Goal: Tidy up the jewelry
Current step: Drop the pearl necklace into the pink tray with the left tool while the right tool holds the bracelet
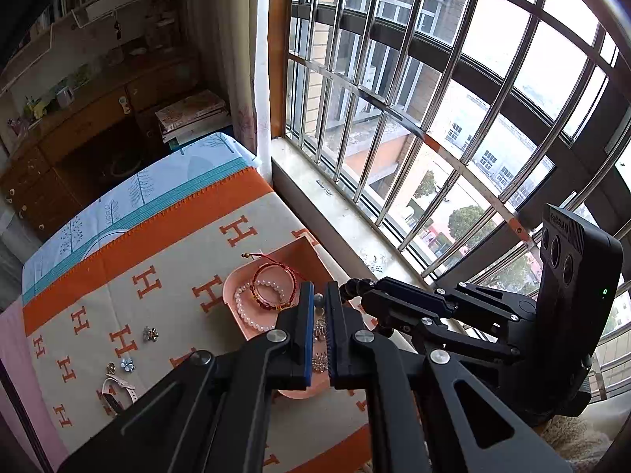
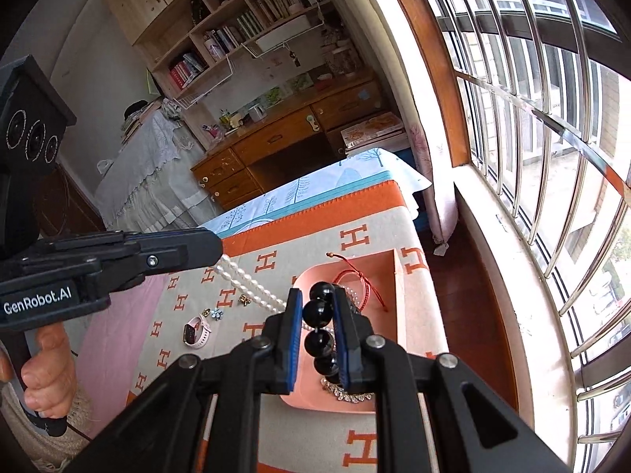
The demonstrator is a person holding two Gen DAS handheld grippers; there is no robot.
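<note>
A pink tray (image 1: pixel 236 276) (image 2: pixel 378 268) lies on the orange-and-beige blanket. In it are a red cord bracelet (image 1: pixel 276 276) (image 2: pixel 355 276), a white pearl bracelet (image 1: pixel 246 311) and sparkly pieces (image 2: pixel 347 394). My right gripper (image 2: pixel 318 307) is shut on a black bead bracelet (image 2: pixel 317 311) above the tray; it also shows in the left wrist view (image 1: pixel 351 289). My left gripper (image 1: pixel 320 295) is nearly shut, its hold hidden there; in the right wrist view (image 2: pixel 215 250) a pearl necklace (image 2: pixel 252 285) hangs from its tip.
On the blanket (image 1: pixel 169 260) left of the tray lie a flower brooch (image 1: pixel 150 333), a blue flower piece (image 1: pixel 127 363), a small gold piece (image 1: pixel 110 366) and a white-strapped watch (image 1: pixel 116 392) (image 2: pixel 195 333). A barred window (image 1: pixel 434 118) and sill run along the right. A desk (image 2: pixel 292 134) stands beyond.
</note>
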